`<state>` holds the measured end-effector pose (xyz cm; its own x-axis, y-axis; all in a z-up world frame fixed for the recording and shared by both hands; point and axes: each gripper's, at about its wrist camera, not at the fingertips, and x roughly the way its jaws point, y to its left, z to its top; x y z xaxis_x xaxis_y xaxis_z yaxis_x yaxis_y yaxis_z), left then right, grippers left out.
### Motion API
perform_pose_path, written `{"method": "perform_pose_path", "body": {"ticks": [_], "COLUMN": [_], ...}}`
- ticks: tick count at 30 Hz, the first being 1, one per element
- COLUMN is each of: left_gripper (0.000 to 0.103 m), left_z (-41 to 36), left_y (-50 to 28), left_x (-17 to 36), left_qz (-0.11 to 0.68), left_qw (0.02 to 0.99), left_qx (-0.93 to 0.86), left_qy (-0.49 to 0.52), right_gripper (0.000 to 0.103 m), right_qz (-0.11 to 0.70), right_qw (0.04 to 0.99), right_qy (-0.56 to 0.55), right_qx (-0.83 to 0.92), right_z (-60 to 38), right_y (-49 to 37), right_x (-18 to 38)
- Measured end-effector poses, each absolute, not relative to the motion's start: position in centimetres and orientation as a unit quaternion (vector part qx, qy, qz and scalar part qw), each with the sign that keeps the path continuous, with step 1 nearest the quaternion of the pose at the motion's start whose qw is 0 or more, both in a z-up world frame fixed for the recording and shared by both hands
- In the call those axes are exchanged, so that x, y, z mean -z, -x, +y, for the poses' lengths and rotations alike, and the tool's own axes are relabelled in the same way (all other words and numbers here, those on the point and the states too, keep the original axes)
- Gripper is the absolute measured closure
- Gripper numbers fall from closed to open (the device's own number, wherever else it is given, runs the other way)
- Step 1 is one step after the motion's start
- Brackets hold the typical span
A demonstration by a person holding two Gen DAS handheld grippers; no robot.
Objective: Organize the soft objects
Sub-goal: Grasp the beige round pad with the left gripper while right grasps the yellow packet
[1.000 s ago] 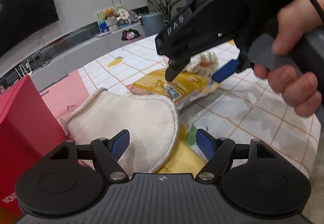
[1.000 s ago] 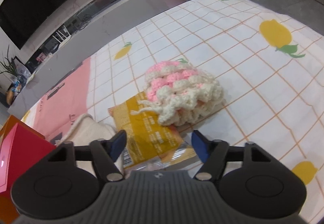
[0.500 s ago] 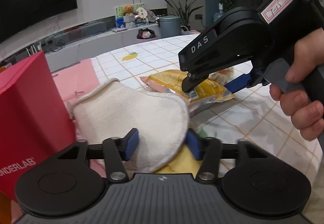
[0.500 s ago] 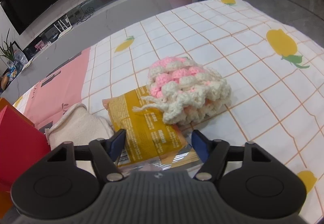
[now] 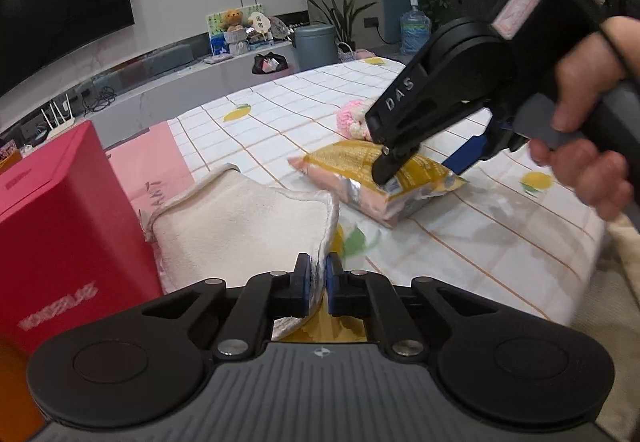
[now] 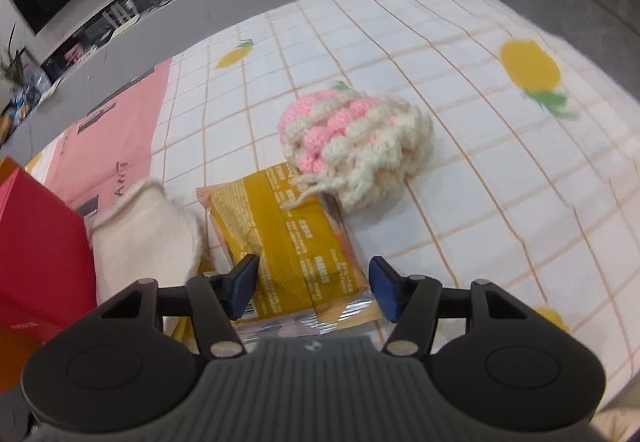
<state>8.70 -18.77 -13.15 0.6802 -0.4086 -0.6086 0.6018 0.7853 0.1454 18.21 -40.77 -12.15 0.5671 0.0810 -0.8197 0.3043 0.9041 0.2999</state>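
Observation:
My left gripper (image 5: 318, 284) is shut on the near edge of a cream cloth mitt (image 5: 240, 230), which lies beside a red box (image 5: 60, 230). The mitt also shows in the right wrist view (image 6: 148, 238). My right gripper (image 6: 312, 288) is open, its fingers on either side of the near end of a yellow snack packet (image 6: 288, 242); from the left wrist view (image 5: 436, 166) it sits low over the packet (image 5: 360, 170). A pink and cream crocheted piece (image 6: 356, 146) lies just beyond the packet, touching its far end.
The table has a white checked cloth with lemon prints (image 6: 460, 54) and a pink mat (image 6: 116, 138) at the left. The red box (image 6: 40, 242) stands at the table's left edge. A grey bench and a bin (image 5: 316, 46) are beyond the table.
My left gripper has closed from open onto the mitt's near edge. My right gripper has moved closer over the packet and stays open.

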Motion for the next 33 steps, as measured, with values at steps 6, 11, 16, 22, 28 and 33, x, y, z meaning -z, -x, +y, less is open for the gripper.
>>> {"method": "perform_pose_path", "body": {"ticks": [6,11,16,22,28,33], "left_gripper": [0.082,0.041,0.032,0.025,0.036,0.07], "left_z": [-18.6,-20.0,-21.3,-22.3,-21.6,-20.1], "left_y": [-6.2,-5.5,-6.3,-7.3,-8.7,-9.7], "left_x": [13.7,15.0,15.1,15.6,15.4,14.8], "left_qz": [0.286,0.253,0.236,0.217,0.234,0.283], "left_qw": [0.882,0.885,0.894,0.906,0.924,0.929], "left_qx": [0.283,0.253,0.226,0.186,0.163,0.176], "left_qy": [-0.244,-0.299,-0.307,-0.313,-0.256,-0.161], "right_gripper": [0.031,0.023,0.018,0.017,0.035,0.043], "right_qz": [0.462,0.464,0.459,0.441,0.445,0.456], "right_qw": [0.852,0.865,0.87,0.882,0.886,0.878], "right_qy": [-0.235,-0.175,-0.161,-0.146,-0.111,-0.134], "right_qx": [0.074,0.076,0.079,0.078,0.067,0.054], "right_z": [-41.3,-39.3,-38.6,-38.0,-37.3,-38.2], "right_y": [-18.2,-19.0,-19.7,-19.8,-19.8,-19.3], "right_x": [12.4,12.6,13.0,13.2,13.0,12.6]}}
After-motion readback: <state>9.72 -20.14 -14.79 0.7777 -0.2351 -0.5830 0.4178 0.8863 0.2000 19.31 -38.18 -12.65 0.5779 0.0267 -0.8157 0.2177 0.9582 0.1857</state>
